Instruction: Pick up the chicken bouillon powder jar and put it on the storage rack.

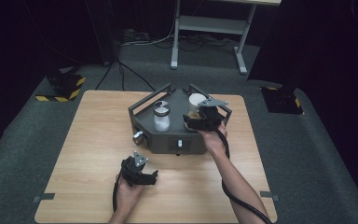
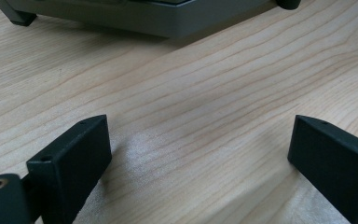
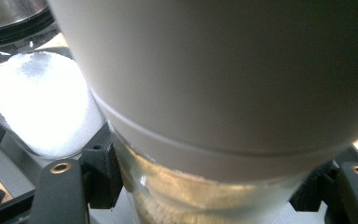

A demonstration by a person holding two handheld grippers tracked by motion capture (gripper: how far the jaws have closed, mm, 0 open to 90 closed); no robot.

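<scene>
A dark grey rack (image 1: 168, 140) with a railed top stands on the wooden table (image 1: 88, 140). On it are a glass jar with a silver lid and white contents (image 1: 161, 115) and a glass jar with a white lid (image 1: 196, 101). My right gripper (image 1: 200, 117) is shut on the white-lidded jar. In the right gripper view the jaws (image 3: 205, 186) press the glass body on both sides just under the lid (image 3: 223, 93), with the other jar's white contents (image 3: 46, 107) to the left. My left gripper (image 1: 145, 179) rests low over the table in front of the rack, open with nothing between its jaws (image 2: 200, 149).
The rack's front face carries a round knob (image 1: 139, 136) and a small switch (image 1: 179, 143). A white desk frame (image 1: 209, 28) stands on the carpet behind the table. Yellow-and-black striped bases (image 1: 65, 86) (image 1: 282, 99) flank the table's far corners.
</scene>
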